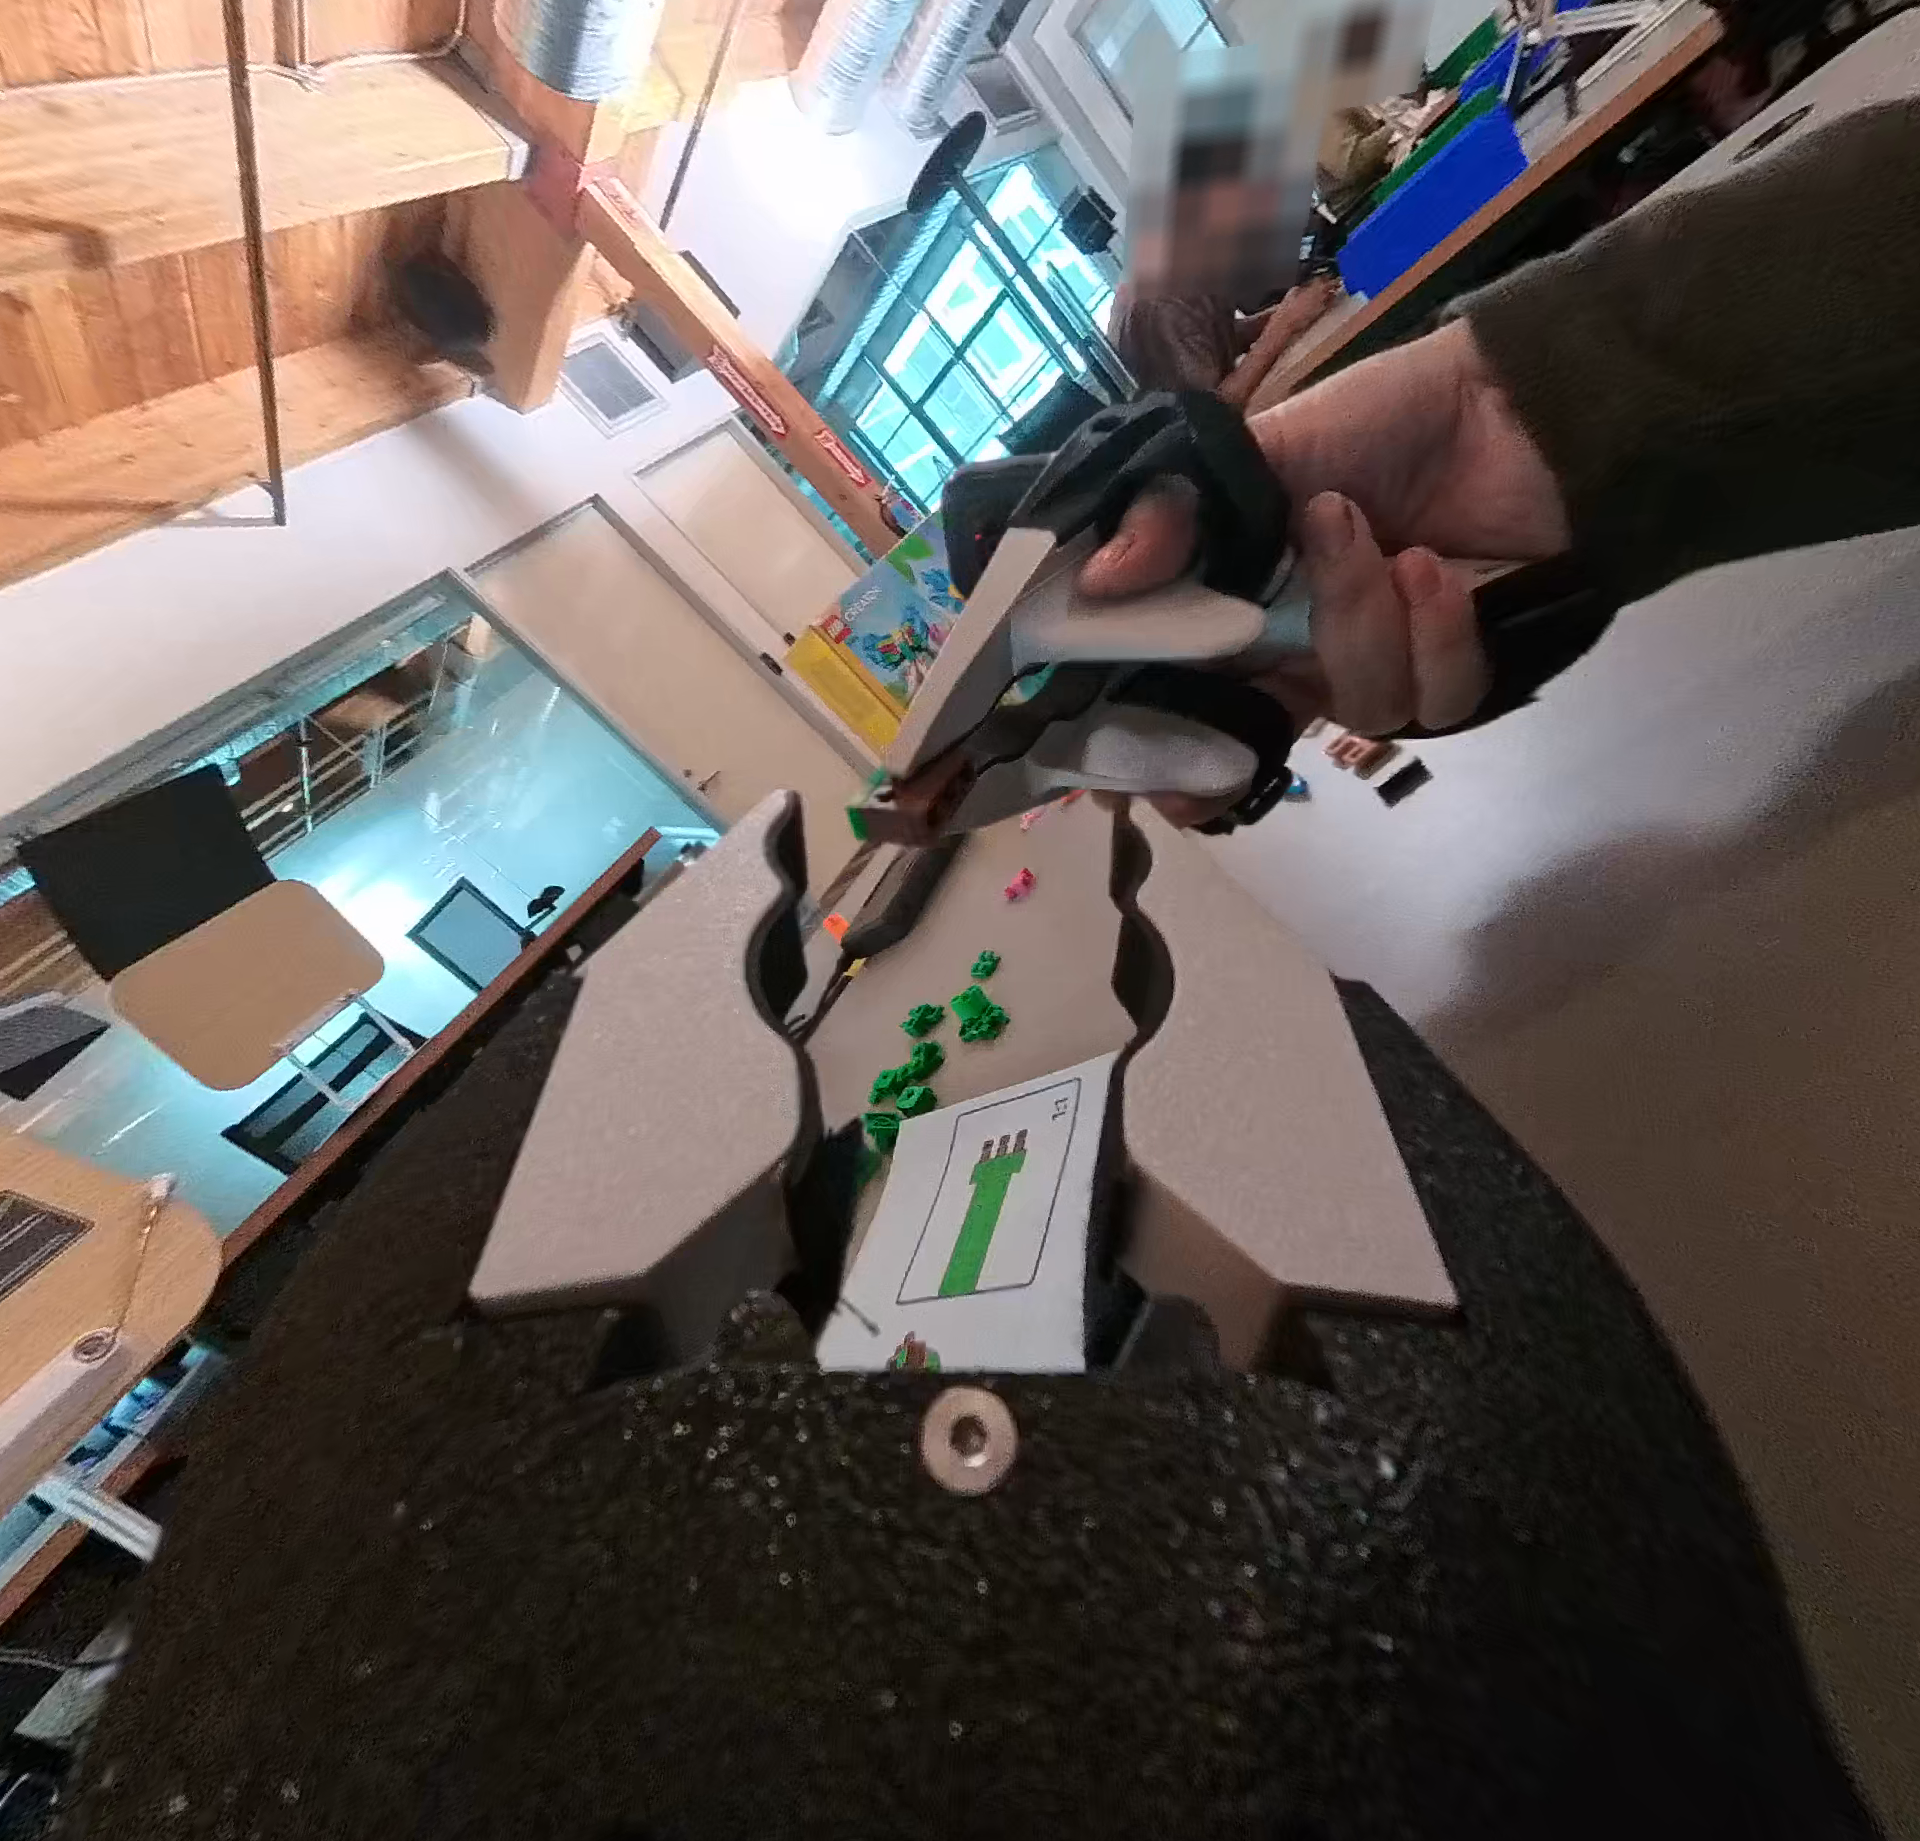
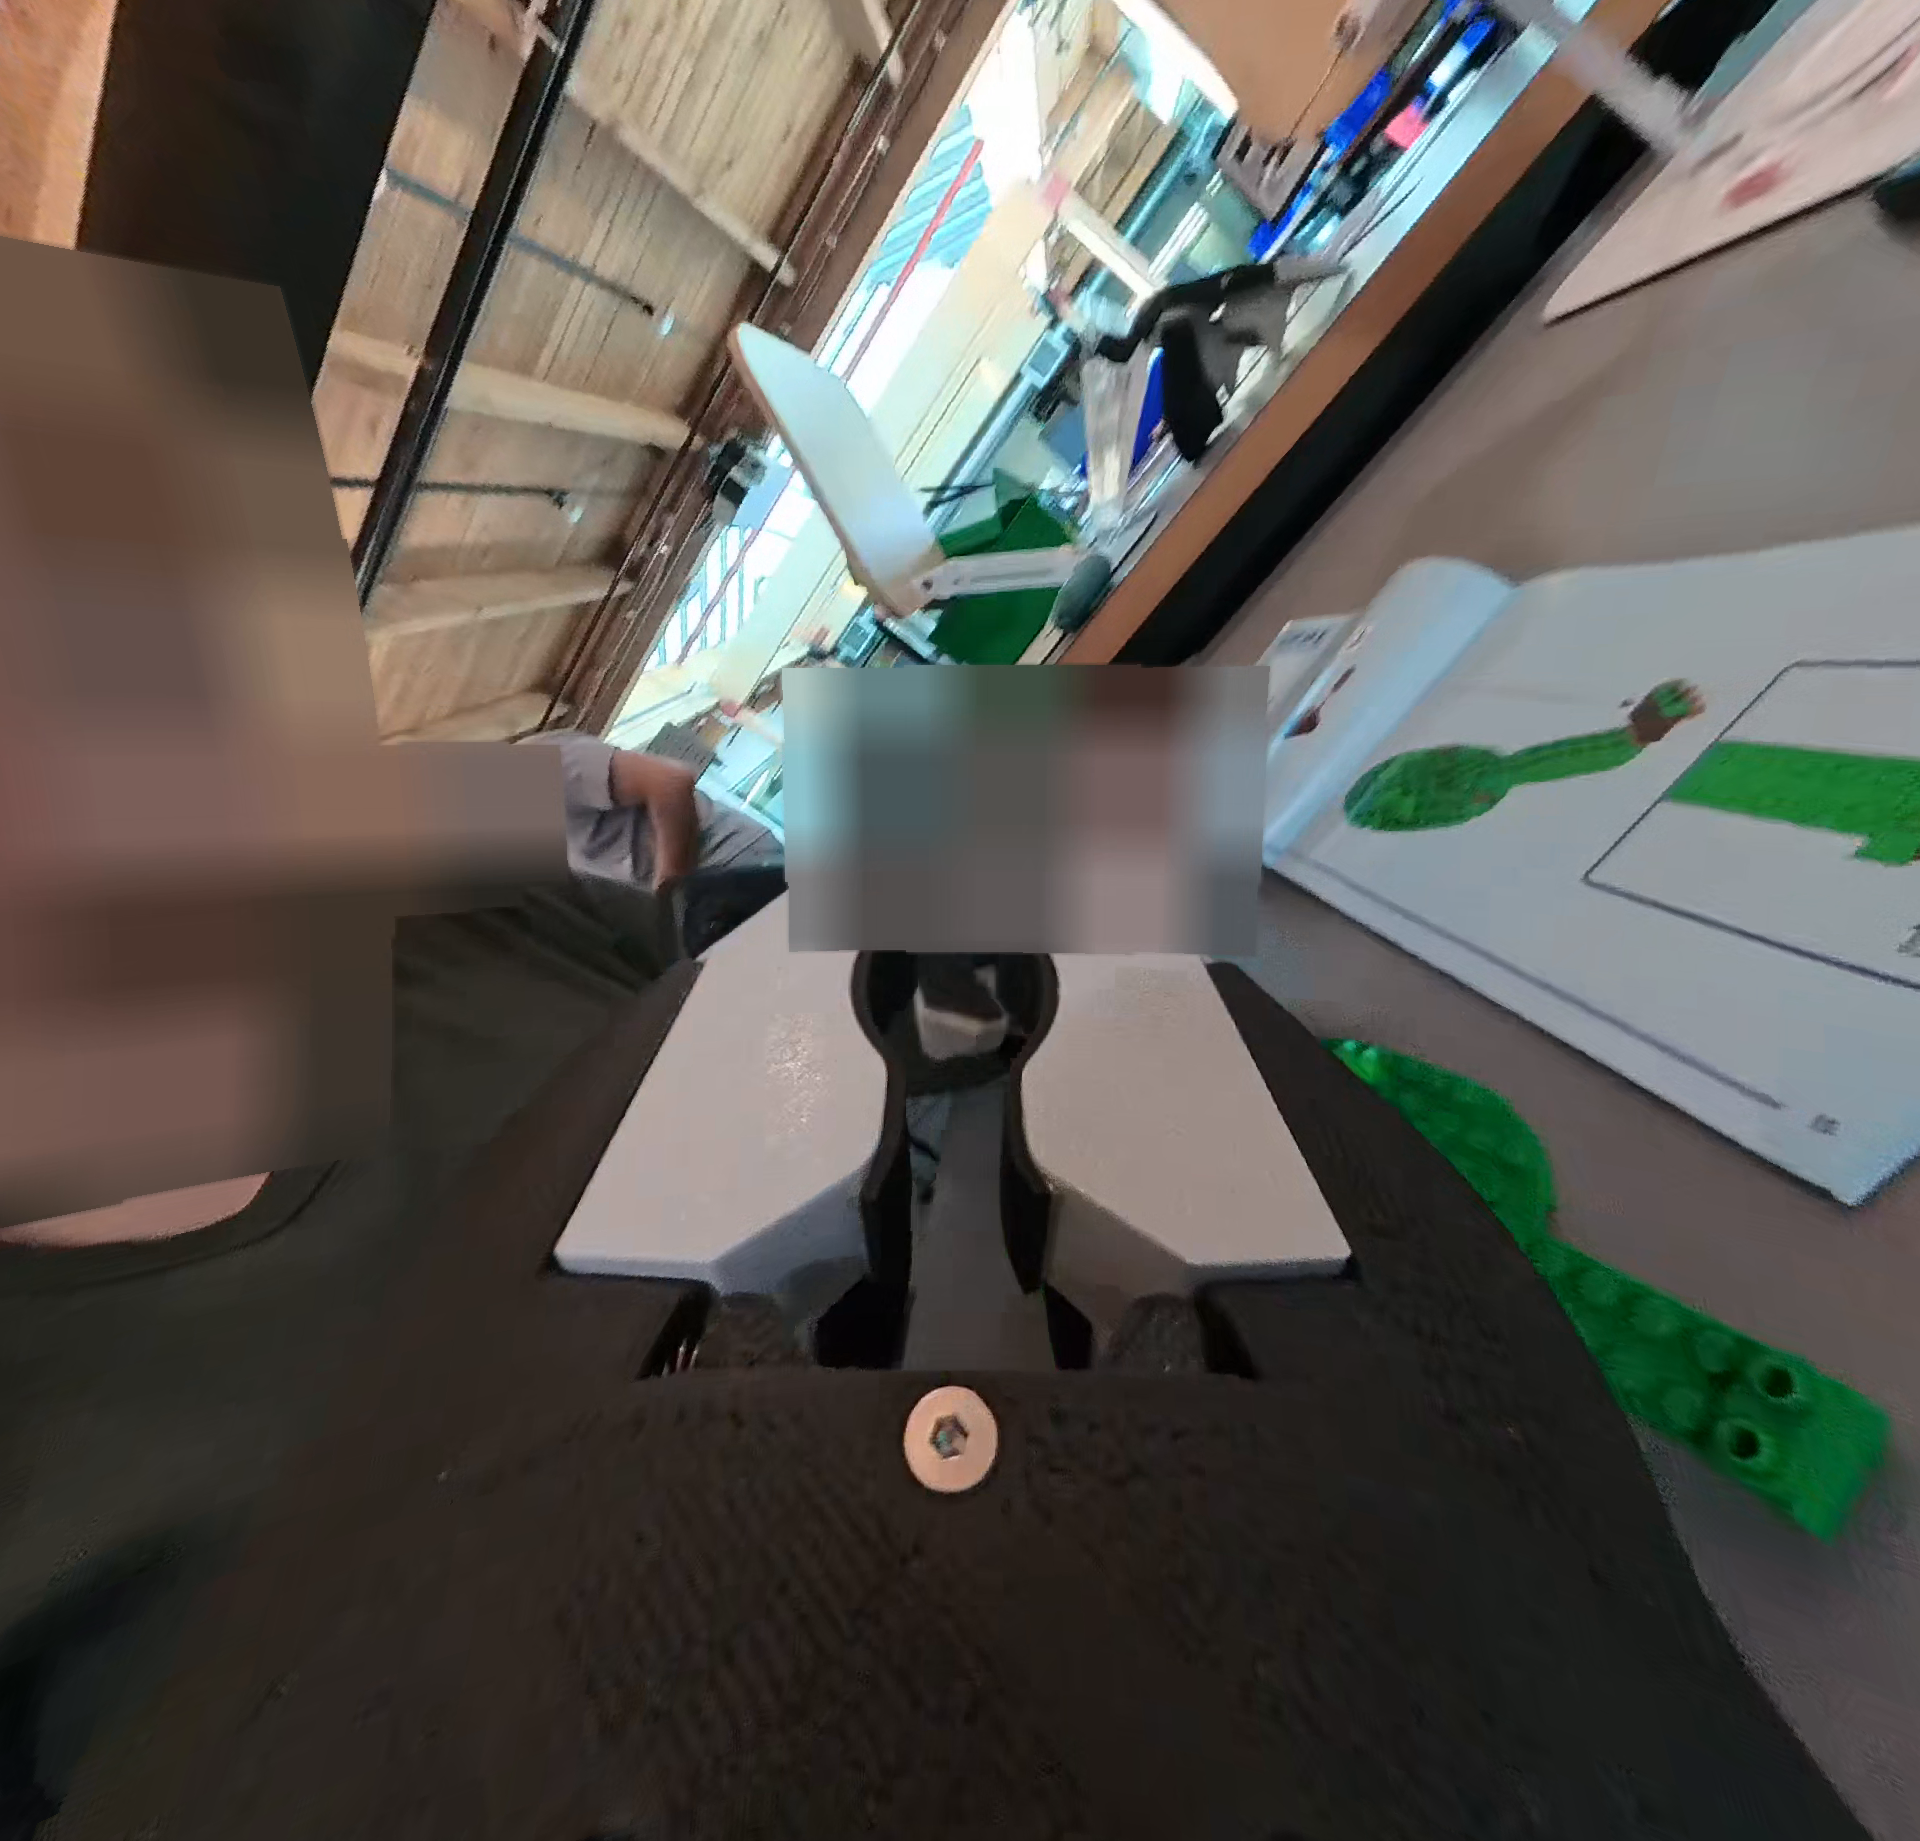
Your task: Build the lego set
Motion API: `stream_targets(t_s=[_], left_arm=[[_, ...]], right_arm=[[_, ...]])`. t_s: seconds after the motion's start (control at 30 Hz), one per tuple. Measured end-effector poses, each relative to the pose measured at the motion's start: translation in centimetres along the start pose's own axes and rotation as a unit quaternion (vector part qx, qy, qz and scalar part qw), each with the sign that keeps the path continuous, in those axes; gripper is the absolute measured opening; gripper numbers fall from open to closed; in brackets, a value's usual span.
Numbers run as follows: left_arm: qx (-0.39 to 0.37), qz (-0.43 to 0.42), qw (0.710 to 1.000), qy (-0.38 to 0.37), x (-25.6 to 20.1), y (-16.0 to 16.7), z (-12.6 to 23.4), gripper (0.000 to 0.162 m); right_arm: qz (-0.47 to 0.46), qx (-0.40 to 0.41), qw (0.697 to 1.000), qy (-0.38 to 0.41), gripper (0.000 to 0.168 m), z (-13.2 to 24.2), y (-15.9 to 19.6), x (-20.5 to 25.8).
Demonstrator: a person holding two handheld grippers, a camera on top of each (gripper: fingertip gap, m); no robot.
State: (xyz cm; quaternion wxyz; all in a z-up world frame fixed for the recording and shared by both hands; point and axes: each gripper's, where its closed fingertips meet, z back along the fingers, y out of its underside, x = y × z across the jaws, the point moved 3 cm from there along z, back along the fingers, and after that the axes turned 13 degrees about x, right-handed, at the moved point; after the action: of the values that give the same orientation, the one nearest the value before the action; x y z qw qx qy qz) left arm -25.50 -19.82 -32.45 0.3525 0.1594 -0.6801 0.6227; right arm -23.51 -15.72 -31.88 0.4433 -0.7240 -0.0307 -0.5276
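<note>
Left claw was spread wide with nothing between its fingers, tilted up above the surface.

Right claw showed in the left wrist view, held by a hand in a dark sleeve. It was pinching a small brown-and-green lego piece at its tip, just above and between the left claw's fingertips, not touching them. In the right wrist view the right claw's fingers sat close together with only a narrow gap; the pinched piece itself was hard to make out there, partly hidden by the blur patch.

Loose green lego pieces lay scattered on the surface beyond the left claw, with a couple of pink pieces farther off. The instruction booklet lay open under the left claw, showing a green strip drawing. In the right wrist view the same booklet lay to the right, and a green lego plate with a rounded end and a long narrow tail lay flat on the surface just beside it, near the right claw's body.

A lego box stood at the far edge of the surface.
</note>
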Motion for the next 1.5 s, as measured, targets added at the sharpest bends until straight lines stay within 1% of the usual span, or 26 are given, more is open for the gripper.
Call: stream_targets(t_s=[0.07,0.2,0.3,0.37,0.43,0.47,0.53,0.57,0.63,0.73,0.77,0.87,0.9,0.93,0.97,1.0,1.03,1.07,1.1,1.13,1.17,1.23,1.3,1.33,1.43,1.5], left_arm=[[-0.008,-0.002,1.000,0.009,-0.1,0.0,0.2,0.047],[-0.003,-0.017,1.000,0.002,-0.1,-0.2,0.3,0.040],[-0.003,-0.044,0.999,-0.009,-0.1,-0.3,0.4,0.019],[-0.001,-0.044,0.999,-0.002,-0.1,-0.3,0.5,0.018],[0.005,-0.021,1.000,-0.013,0.6,-0.3,0.5,0.018],[0.006,-0.006,1.000,-0.015,1.0,-0.2,0.6,0.017],[0.005,0.029,0.999,-0.015,1.8,-0.1,0.7,0.017],[0.004,0.048,0.999,-0.009,2.1,0.0,0.8,0.017],[0.000,0.083,0.997,0.002,2.6,0.1,0.9,0.017],[-0.002,0.114,0.993,0.005,3.0,0.5,0.8,0.017],[0.000,0.116,0.993,0.000,3.3,0.7,0.9,0.017],[0.012,0.118,0.993,-0.011,3.8,1.3,0.9,0.017],[0.014,0.118,0.993,-0.007,3.8,1.4,0.9,0.017],[0.018,0.118,0.993,-0.001,3.6,1.4,0.8,0.017],[0.025,0.120,0.992,0.006,3.3,1.4,0.7,0.017],[0.035,0.138,0.990,0.012,3.0,1.2,0.4,0.017],[0.053,0.182,0.982,0.025,2.4,1.1,0.1,0.017],[0.070,0.223,0.970,0.064,0.9,0.6,-0.4,0.017],[0.087,0.245,0.960,0.102,-0.8,0.1,-0.9,0.017],[0.102,0.246,0.955,0.128,-2.5,-0.5,-1.3,0.017],[0.120,0.234,0.953,0.151,-4.2,-1.1,-1.7,0.017],[0.147,0.208,0.950,0.183,-6.7,-2.1,-2.6,0.017],[0.179,0.209,0.934,0.228,-9.0,-2.6,-3.7,0.017],[0.194,0.220,0.922,0.255,-10.1,-2.7,-4.2,0.017],[0.229,0.237,0.890,0.315,-12.6,-2.9,-5.6,0.017],[0.246,0.218,0.887,0.323,-13.5,-2.6,-6.3,0.018]], right_arm=[[0.004,0.018,1.000,-0.015,0.006,-0.4,0.4,0.4],[0.006,0.048,0.999,-0.022,0.006,-0.6,1.1,0.6],[0.003,0.058,0.998,-0.029,0.006,-0.7,1.3,0.6],[0.008,0.056,0.998,-0.030,0.006,-0.8,1.2,0.5],[0.020,0.039,0.999,-0.027,0.025,-0.8,0.5,0.8],[0.030,0.025,0.999,-0.026,0.030,-0.5,0.1,1.2],[0.069,-0.014,0.997,-0.011,0.031,0.6,-1.2,2.2],[0.098,-0.038,0.994,0.009,0.031,1.3,-1.9,2.5],[0.162,-0.104,0.978,0.081,0.028,3.4,-3.6,2.8],[0.247,-0.212,0.924,0.201,0.023,6.2,-5.5,3.1],[0.266,-0.227,0.909,0.227,0.021,6.7,-5.6,3.1],[0.294,-0.208,0.894,0.267,0.023,6.1,-5.3,2.9],[0.310,-0.217,0.880,0.287,0.024,5.9,-5.4,2.8],[0.331,-0.235,0.858,0.314,0.025,6.0,-5.4,2.9],[0.358,-0.254,0.829,0.347,0.024,6.2,-5.5,3.1],[0.391,-0.271,0.789,0.388,0.024,7.0,-5.6,3.6],[0.432,-0.284,0.737,0.435,0.023,7.8,-5.6,4.3],[0.471,-0.298,0.676,0.482,0.019,8.8,-5.6,5.3],[0.497,-0.320,0.615,0.522,0.016,10.1,-5.4,6.8],[0.516,-0.346,0.562,0.547,0.014,11.4,-5.0,8.6],[0.532,-0.368,0.518,0.559,0.013,12.6,-4.4,10.5],[0.552,-0.388,0.455,0.581,0.011,15.3,-3.2,13.4],[0.549,-0.377,0.412,0.621,0.011,18.5,-2.7,15.3],[0.541,-0.368,0.401,0.641,0.011,20.3,-2.7,16.1],[0.516,-0.358,0.386,0.676,0.011,24.8,-2.4,18.7],[0.511,-0.346,0.379,0.689,0.011,26.7,-1.8,20.1]])
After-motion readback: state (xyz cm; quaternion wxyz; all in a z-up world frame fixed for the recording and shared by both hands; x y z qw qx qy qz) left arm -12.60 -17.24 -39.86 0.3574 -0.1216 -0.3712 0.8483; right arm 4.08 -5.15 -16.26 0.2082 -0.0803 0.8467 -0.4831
